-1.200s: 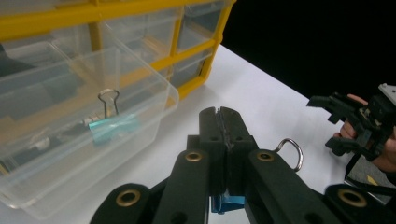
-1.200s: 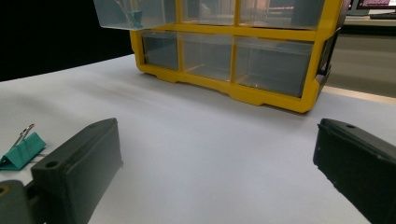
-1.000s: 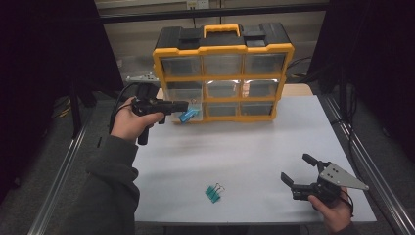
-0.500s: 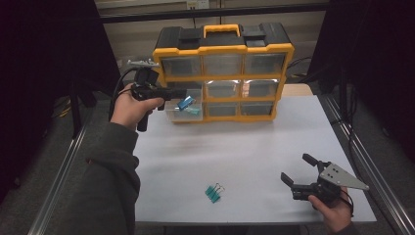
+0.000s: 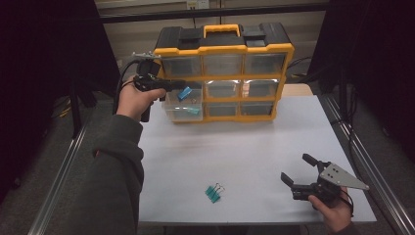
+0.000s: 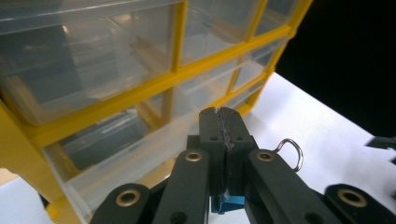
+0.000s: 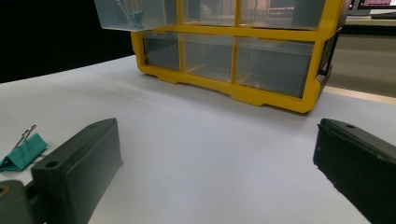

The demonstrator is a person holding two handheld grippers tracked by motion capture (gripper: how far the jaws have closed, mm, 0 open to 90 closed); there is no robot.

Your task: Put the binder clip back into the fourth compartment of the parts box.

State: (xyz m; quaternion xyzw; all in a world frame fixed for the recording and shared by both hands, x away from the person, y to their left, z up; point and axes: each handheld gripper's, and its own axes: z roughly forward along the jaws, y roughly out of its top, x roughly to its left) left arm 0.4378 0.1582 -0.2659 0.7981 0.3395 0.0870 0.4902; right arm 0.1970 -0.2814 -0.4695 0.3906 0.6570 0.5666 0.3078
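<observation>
From my left gripper (image 6: 223,140), its own jaws hide most of the blue binder clip (image 6: 227,204); I see a blue sliver and one wire loop beside them. Beyond, the organizer (image 6: 116,107) is cut off by the frame's top and left edges.

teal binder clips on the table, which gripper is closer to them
Right. The right gripper sits open on the table just beside the teal binder clips; the left gripper is far off at the organizer's pulled-out drawer, holding a blue clip.
</observation>
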